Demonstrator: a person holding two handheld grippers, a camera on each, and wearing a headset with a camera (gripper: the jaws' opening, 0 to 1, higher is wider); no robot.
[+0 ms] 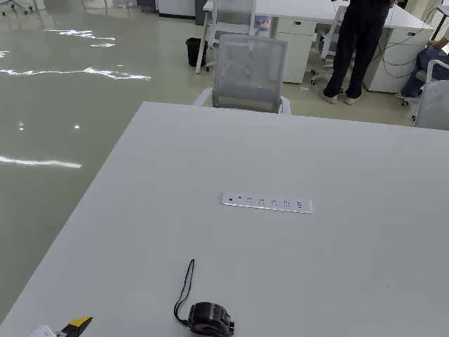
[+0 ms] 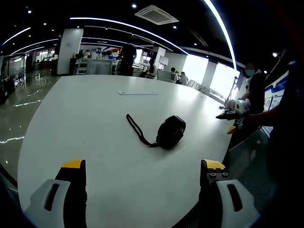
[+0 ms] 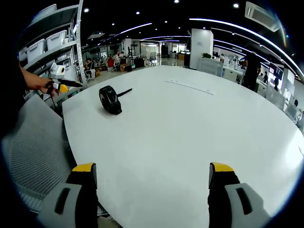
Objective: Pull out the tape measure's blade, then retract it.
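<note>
Your left gripper [image 2: 143, 165] and right gripper [image 3: 153, 167] gape wide, holding nothing; the tape measure [image 1: 210, 319] lies on the table [image 1: 330, 267], bottom centre of the head view.

A white power strip [image 1: 266, 203] lies flat near the middle of a broad white counter [image 1: 337, 274]. A grey mesh chair [image 1: 250, 72] stands at its far edge. Beyond, on a glossy floor [image 1: 63, 105], a black bin [image 1: 194, 51] sits near a white desk [image 1: 298, 35], where a person [image 1: 358, 42] in dark clothes stands.
</note>
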